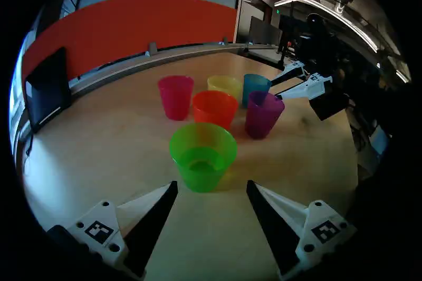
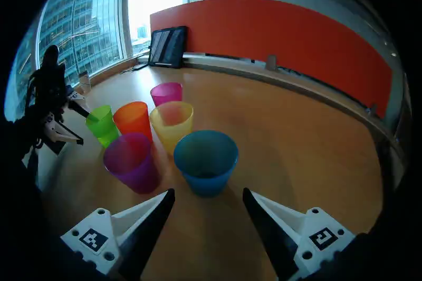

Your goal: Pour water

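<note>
Several plastic cups stand close together on a wooden table [image 1: 105,138]. In the left gripper view my left gripper [image 1: 212,191] is open, its fingers flanking the near side of a green cup [image 1: 203,157] that holds some liquid. Behind it stand an orange cup [image 1: 214,109], a pink cup [image 1: 176,96], a yellow cup [image 1: 224,86], a purple cup [image 1: 262,114] and a blue cup [image 1: 256,87]. The right gripper [image 1: 275,88] reaches in from the far side. In the right gripper view my right gripper [image 2: 208,196] is open just short of the blue cup [image 2: 205,161], with the purple cup [image 2: 132,162] at its left.
An orange wall [image 1: 132,22] and a low ledge [image 1: 158,59] run behind the table. A dark screen [image 1: 48,88] stands at the table's left. In the right gripper view, large windows [image 2: 79,22] lie beyond the table, and the left gripper [image 2: 79,125] with a person's hand is at far left.
</note>
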{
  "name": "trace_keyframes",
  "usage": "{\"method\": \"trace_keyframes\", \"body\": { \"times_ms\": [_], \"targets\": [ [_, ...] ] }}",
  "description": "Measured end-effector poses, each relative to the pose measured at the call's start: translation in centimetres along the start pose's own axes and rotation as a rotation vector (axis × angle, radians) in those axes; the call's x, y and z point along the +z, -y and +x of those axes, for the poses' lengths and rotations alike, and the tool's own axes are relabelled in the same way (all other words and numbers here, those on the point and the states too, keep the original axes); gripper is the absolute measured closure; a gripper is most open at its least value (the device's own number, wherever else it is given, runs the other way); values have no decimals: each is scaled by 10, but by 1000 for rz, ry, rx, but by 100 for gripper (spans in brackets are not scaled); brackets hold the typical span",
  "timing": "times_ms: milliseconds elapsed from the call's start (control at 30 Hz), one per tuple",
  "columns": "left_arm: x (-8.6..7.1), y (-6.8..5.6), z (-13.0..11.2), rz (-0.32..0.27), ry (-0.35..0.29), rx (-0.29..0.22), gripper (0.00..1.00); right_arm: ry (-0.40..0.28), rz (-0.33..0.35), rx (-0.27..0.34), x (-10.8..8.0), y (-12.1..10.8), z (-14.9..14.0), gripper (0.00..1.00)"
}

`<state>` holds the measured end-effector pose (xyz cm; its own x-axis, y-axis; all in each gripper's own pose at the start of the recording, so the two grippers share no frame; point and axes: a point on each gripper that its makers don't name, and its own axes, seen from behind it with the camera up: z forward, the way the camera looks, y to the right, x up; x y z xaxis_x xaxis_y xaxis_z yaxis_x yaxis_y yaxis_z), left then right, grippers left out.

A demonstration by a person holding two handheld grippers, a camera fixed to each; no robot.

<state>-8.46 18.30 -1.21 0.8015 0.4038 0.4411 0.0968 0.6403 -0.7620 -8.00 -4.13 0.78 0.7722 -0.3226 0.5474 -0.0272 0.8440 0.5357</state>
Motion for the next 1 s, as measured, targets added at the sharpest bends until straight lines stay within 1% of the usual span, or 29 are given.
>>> {"method": "trace_keyframes", "body": {
  "times_ms": [167, 367, 567, 767, 1000],
  "targets": [
    [-11, 0, -2, 20, -13, -7, 3, -4, -16, 5, -11, -1, -6, 0],
    [-25, 3, -6, 60, -30, -20, 3, -17, -34, 15, -22, -2, -12, 0],
    [-38, 6, -2, 110, -74, -30, 2, -46, -60, 7, -33, -2, -9, 0],
    [-59, 11, 5, 172, -145, -51, 3, -110, -99, -3, -47, -3, 0, 0],
    [-86, 27, 17, 287, -246, -64, 3, -215, -148, 4, -67, 0, 16, 0]
  ]
}}
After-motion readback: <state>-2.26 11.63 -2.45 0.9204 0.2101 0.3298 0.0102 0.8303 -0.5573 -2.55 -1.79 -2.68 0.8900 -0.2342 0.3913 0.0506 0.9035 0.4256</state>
